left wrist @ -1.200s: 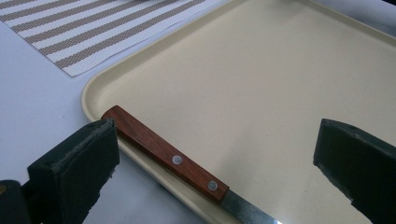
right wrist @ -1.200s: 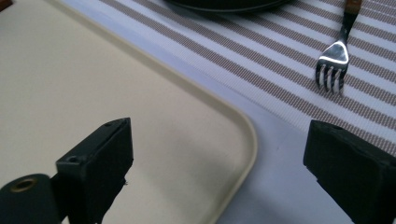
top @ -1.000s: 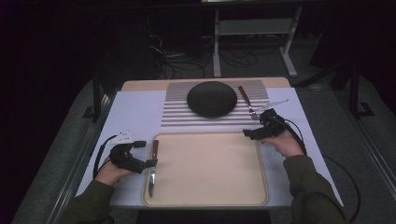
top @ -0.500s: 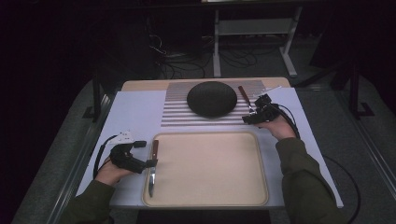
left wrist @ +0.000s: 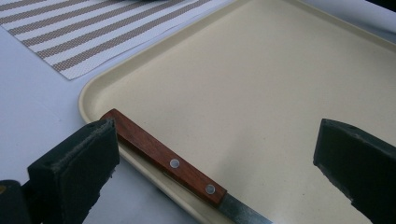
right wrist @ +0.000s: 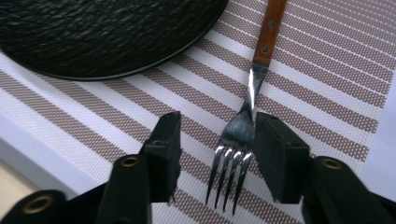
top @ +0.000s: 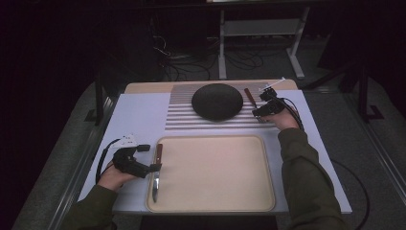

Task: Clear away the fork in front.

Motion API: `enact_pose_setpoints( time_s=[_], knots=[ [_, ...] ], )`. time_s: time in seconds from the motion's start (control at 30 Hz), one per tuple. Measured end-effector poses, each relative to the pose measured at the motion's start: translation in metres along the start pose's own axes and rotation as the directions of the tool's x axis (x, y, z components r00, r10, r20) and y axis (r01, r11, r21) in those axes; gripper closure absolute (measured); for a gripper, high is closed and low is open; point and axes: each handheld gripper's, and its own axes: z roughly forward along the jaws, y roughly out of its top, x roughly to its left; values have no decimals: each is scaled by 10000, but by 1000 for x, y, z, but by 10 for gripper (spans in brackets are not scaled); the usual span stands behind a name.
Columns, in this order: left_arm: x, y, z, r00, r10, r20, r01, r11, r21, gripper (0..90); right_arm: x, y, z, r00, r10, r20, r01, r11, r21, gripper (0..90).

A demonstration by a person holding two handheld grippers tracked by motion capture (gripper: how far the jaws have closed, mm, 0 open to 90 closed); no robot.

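Observation:
A fork (right wrist: pixel 238 140) with a wooden handle (top: pixel 249 96) lies on the striped placemat (right wrist: pixel 327 70), right of a black plate (top: pixel 217 101). My right gripper (right wrist: pixel 219 122) straddles the fork's head. Its jaws have just been closing, with the fork between them; the right pad is at the fork's edge and the left pad stands apart. A wooden-handled knife (left wrist: pixel 163 156) rests along the left rim of the beige tray (left wrist: pixel 261 84). My left gripper (left wrist: pixel 217 135) stands open over that rim, its jaws either side of the knife handle without touching it.
The beige tray (top: pixel 215 191) fills the near middle of the white table. The striped placemat (top: pixel 182 115) with the plate (right wrist: pixel 102 32) lies behind it. Dark floor, cables and a metal stand lie beyond the far edge.
My right gripper moved away from the tray's far right corner toward the fork beside the plate, and its jaws narrowed. The left gripper and the knife stayed put.

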Motion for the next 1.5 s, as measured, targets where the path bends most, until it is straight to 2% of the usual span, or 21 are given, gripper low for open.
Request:
enact_pose_setpoints(
  time_s=[0.3, 0.6, 0.8, 0.97, 1.27, 1.5],
  knots=[
    [0, 0, 0, 10000, -32, -1, 32, 10000, -16, 4, -11, 15, 17, 9996, 292, 31, -294, 9977, 616, 607],
    [0, 0, -1, 10000, -51, 28, 51, 10000, -54, 4, -16, 28, 30, 9992, 327, 230, -345, 9960, 823, 625],
    [1, -1, 0, 10000, -60, 37, 60, 10000, -47, 4, -20, 28, 40, 9981, 447, 420, -486, 9940, 981, 651],
    [0, -1, -1, 10000, -35, 64, 35, 10000, -32, 8, -23, 28, 45, 9980, 484, 402, -523, 9934, 1020, 674],
    [0, -1, -1, 10000, -12, 91, 12, 10000, -71, 20, -19, 34, 50, 9969, 367, 701, -449, 9918, 1196, 717],
    [0, -1, -2, 10000, 4, 77, -3, 10000, -89, 20, -20, 33, 52, 9963, 567, 640, -645, 9897, 1277, 735]
  ],
)
